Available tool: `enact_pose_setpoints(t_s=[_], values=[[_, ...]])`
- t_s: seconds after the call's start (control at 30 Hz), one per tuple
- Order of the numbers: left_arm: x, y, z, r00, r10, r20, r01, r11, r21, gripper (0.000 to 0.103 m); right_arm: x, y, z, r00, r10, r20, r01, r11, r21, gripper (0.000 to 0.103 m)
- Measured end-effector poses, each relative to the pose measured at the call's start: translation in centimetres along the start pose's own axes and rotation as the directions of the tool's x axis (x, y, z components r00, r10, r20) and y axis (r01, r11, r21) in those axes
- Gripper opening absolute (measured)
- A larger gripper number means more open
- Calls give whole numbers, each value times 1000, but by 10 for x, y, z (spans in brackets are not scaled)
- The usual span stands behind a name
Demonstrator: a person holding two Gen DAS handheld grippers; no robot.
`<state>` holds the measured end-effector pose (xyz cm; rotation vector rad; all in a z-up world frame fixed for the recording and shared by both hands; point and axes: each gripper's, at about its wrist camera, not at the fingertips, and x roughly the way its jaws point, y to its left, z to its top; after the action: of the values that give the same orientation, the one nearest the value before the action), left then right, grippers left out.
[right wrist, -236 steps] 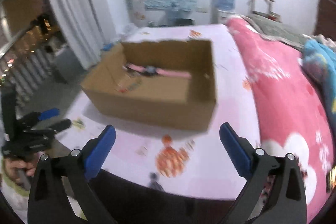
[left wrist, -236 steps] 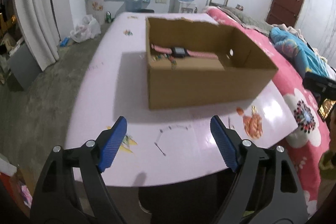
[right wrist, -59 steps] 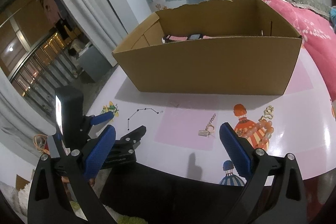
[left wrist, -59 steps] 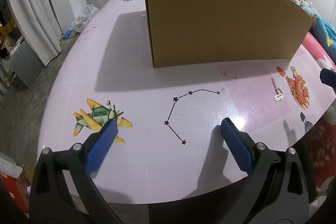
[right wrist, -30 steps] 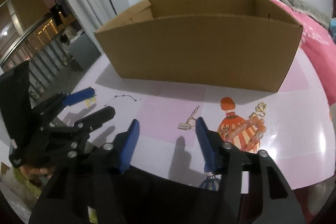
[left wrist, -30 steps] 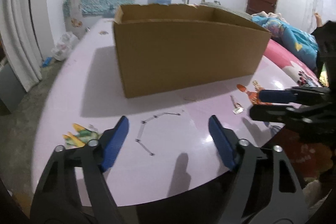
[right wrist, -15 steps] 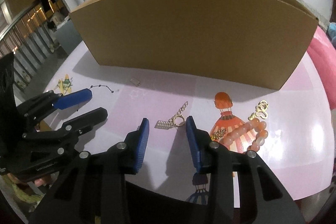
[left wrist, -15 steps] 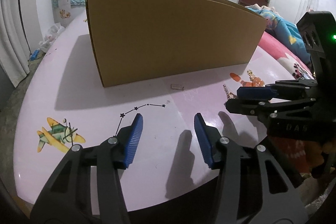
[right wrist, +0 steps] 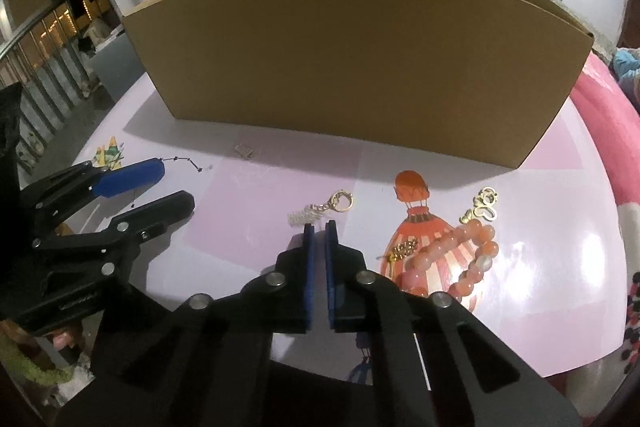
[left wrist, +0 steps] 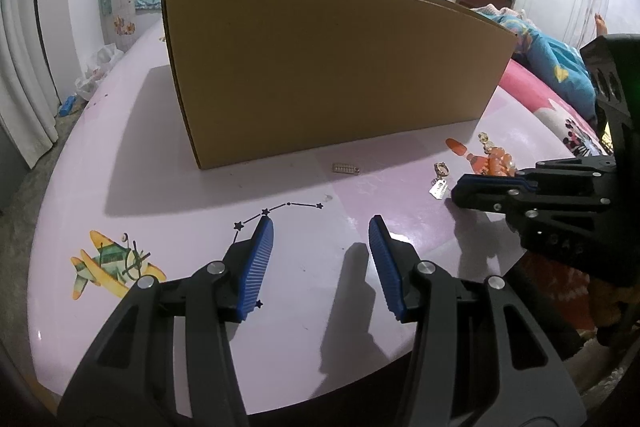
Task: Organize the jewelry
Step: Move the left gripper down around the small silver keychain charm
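So the pink tabletop (right wrist: 256, 203) has a rounded near edge, and both grippers sit right over that edge. A big cardboard box (right wrist: 360, 59) takes up the far half, its long wall running left to right, so the only free strip is the band between that wall and the near edge. On the right, a pink bed (right wrist: 612, 131) butts up against the tabletop.

The right gripper (right wrist: 319, 225) has its jaws pressed almost together, just a thin slit between the blue pads. I can't tell if anything is caught in there; the tips sit just at the near end of the gold keychain (right wrist: 324, 207). The left gripper (left wrist: 320, 223) has its jaws spread about halfway, nothing between them, hovering over a printed star line on bare tabletop.

The keychain lies flat in the free strip, long axis diagonal: silvery tag at the near left, round gold ring at the far right, pointing toward the box. Right of it is an orange bead bracelet (right wrist: 460, 259) on a balloon print, with a gold charm (right wrist: 482, 209) just beyond. A small silver clip (right wrist: 244, 150) lies near the box wall, further left.
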<state>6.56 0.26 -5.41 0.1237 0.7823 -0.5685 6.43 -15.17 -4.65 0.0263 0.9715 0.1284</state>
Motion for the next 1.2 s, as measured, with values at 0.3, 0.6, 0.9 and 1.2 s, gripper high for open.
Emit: enact_pose_setpoints(t_s=[0.3, 0.6, 0.9, 1.2], values=[[7, 2, 14, 1000, -19, -9, 19, 999, -26, 47, -2, -5, -6, 999, 44, 3, -44, 999, 22, 4], [34, -11, 45, 998, -7, -60, 8, 1000, 23, 47, -11, -27, -15, 996, 85, 28, -86, 995, 51, 4], [47, -30, 48, 992, 79, -97, -69, 992, 104, 35, -18, -43, -24, 990, 126, 58, -129, 990, 57, 4], [48, -46, 51, 991, 82, -107, -64, 985, 161, 14, -25, -62, -32, 983, 165, 75, -171, 982, 76, 4]])
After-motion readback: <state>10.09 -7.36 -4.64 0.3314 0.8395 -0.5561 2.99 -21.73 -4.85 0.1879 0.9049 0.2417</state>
